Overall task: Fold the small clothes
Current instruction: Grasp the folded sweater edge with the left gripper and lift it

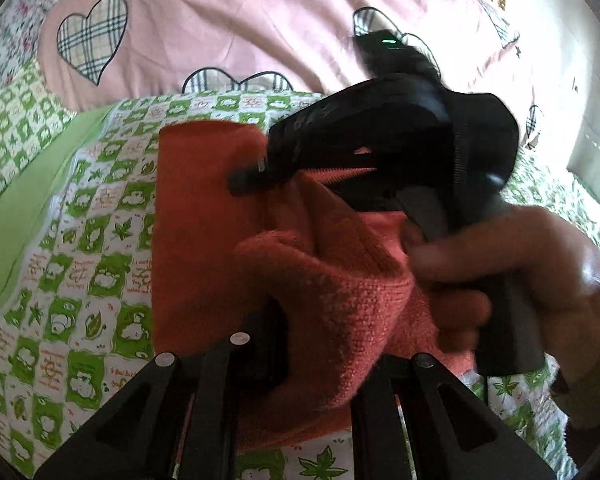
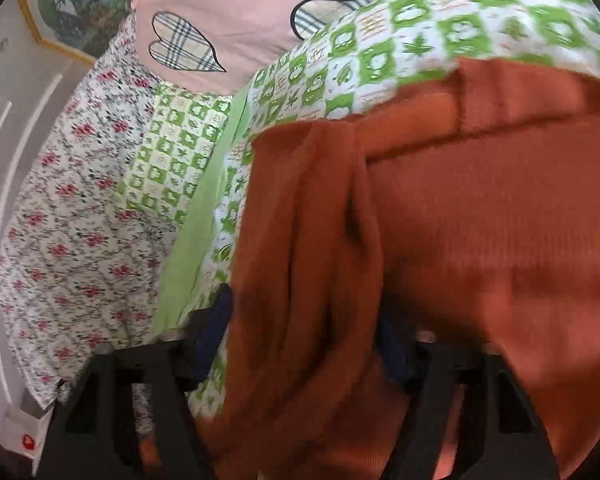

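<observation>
I see orange knit garment (image 1: 204,216) on green-checked bedsheet (image 1: 80,240) ahead of left tool (image 1: 300,364), bunched fold pinched between its fingers. Right tool (image 2: 300,360) clamps garment edge, cloth draped over both fingers, rest spreading forward-right. Right hand (image 1: 520,264) just right of left tool.

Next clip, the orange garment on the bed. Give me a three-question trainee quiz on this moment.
1. True or false: the orange knit garment lies on the green-and-white patterned quilt.
2. Which holds garment fabric between its jaws: A) left gripper only, B) right gripper only, C) both?
3. What motif decorates the pink cover?

Key: 1 true; 2 C; 3 plaid hearts.
</observation>
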Action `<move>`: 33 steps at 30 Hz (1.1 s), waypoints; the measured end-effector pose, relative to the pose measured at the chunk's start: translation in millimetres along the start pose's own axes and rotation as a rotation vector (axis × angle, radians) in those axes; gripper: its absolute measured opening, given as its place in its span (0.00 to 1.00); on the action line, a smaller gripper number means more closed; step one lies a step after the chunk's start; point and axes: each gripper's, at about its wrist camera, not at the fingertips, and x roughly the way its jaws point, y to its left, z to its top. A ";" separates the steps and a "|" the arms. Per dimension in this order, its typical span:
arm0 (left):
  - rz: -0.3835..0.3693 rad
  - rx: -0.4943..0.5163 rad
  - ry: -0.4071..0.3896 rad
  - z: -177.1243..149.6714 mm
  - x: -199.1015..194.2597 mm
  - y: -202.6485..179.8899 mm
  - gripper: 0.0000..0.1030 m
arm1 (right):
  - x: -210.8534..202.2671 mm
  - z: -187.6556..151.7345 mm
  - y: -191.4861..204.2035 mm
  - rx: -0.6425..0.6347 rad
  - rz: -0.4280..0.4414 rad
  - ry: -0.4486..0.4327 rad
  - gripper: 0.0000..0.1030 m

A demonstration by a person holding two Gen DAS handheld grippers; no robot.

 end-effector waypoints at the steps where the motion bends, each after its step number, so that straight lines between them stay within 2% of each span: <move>1: 0.000 0.008 -0.002 3.2 -2.8 -1.6 0.11 | -4.3 1.4 3.2 -0.016 0.001 -0.009 0.18; 4: -0.069 0.010 -0.022 15.9 -15.3 -12.1 0.11 | -40.0 0.2 22.5 -0.108 -0.016 -0.077 0.17; 7: -0.164 0.021 -0.040 28.9 -21.4 -40.5 0.11 | -89.6 3.1 20.6 -0.160 -0.055 -0.147 0.17; 13: -0.280 0.059 0.010 36.2 3.3 -109.2 0.11 | -159.0 -0.1 -36.4 -0.122 -0.183 -0.194 0.17; 18: -0.315 0.086 0.084 25.8 37.5 -145.5 0.12 | -178.0 -12.1 -84.2 -0.048 -0.260 -0.184 0.17; 24: -0.319 0.087 0.147 16.9 67.8 -150.4 0.15 | -172.9 -17.7 -108.6 -0.032 -0.311 -0.169 0.17; 26: -0.328 0.088 0.158 14.6 66.6 -154.8 0.17 | -166.1 -19.9 -110.4 -0.045 -0.333 -0.166 0.17; 32: -0.366 0.083 0.174 9.1 59.6 -153.8 0.35 | -170.9 -24.5 -106.9 -0.070 -0.382 -0.185 0.23; 33: -0.374 0.080 0.179 8.2 57.5 -152.4 0.42 | -172.0 -26.1 -105.5 -0.071 -0.391 -0.187 0.24</move>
